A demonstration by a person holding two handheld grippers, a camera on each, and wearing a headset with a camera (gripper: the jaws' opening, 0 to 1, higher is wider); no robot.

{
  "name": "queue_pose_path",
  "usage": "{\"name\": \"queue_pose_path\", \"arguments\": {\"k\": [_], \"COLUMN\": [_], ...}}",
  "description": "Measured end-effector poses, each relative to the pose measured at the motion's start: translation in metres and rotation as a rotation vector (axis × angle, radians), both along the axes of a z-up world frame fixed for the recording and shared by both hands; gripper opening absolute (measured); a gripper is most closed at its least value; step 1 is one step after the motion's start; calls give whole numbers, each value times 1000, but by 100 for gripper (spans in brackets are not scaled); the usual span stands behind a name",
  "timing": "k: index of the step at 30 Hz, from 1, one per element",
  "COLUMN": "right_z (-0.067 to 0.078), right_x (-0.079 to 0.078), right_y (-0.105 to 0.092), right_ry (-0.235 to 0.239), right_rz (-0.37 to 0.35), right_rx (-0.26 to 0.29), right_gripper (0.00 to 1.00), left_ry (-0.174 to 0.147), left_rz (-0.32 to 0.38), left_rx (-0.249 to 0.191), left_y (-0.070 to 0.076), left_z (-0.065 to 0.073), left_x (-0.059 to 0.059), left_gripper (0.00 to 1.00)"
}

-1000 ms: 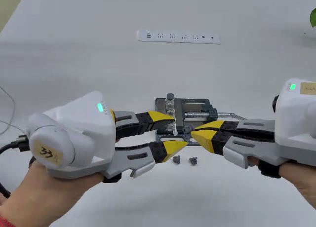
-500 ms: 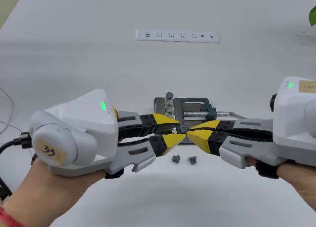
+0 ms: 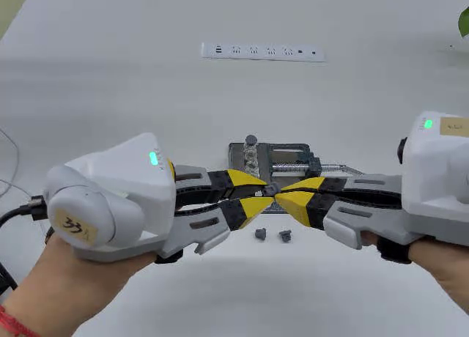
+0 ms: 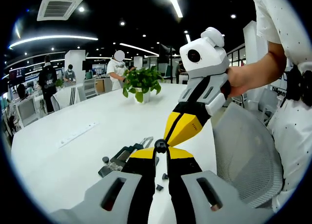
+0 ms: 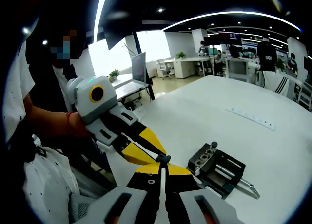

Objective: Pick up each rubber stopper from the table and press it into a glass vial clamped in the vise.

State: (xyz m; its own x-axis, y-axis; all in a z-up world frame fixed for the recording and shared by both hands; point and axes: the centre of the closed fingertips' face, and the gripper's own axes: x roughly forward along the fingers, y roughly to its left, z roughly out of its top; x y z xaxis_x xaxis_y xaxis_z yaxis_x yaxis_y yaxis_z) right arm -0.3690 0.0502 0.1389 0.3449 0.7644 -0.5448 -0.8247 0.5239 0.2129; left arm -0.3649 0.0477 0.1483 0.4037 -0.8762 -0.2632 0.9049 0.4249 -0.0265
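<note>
"33" on left gripper (image 3: 268, 193) sticker (image 3: 74, 226)

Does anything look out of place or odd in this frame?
One oddity: the left gripper and right gripper meet tip to tip in mid-air, both pinching one rubber stopper near the vise. Two more stoppers lie loose on the table; nothing looks spilled or damaged.

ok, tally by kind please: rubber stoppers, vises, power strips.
Dark grey rubber stoppers: 4 (two loose on the white table, one pinched between left gripper and right gripper, one capping a glass vial)
Dark metal vise: 1
White power strip: 1
Total: 6
</note>
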Motion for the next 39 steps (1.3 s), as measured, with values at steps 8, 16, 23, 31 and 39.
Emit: {"name": "queue_pose_path", "arguments": {"k": [8,16,23,31,39], "right_z": [0,2,26,60,77], "right_x": [-3,-4,-7,-11,-19], "right_y": [0,1,-2,-3,2], "right_ry": [-19,-22,9,45,71], "right_rz": [39,66,119,183,226], "right_rx": [-11,0,109,246,322], "right_gripper": [0,0,8,11,12], "left_ry": [29,48,104,224,276], "left_rz": [-4,-11,-24,-123,-178], "left_rx": [-12,-28,-135,-332,-424], "left_y": [0,2,14,19,17], "left_z": [-1,1,16,49,68], "left_x": [-2,-2,1,-12,-22], "left_gripper": [4,4,3,3,3]}}
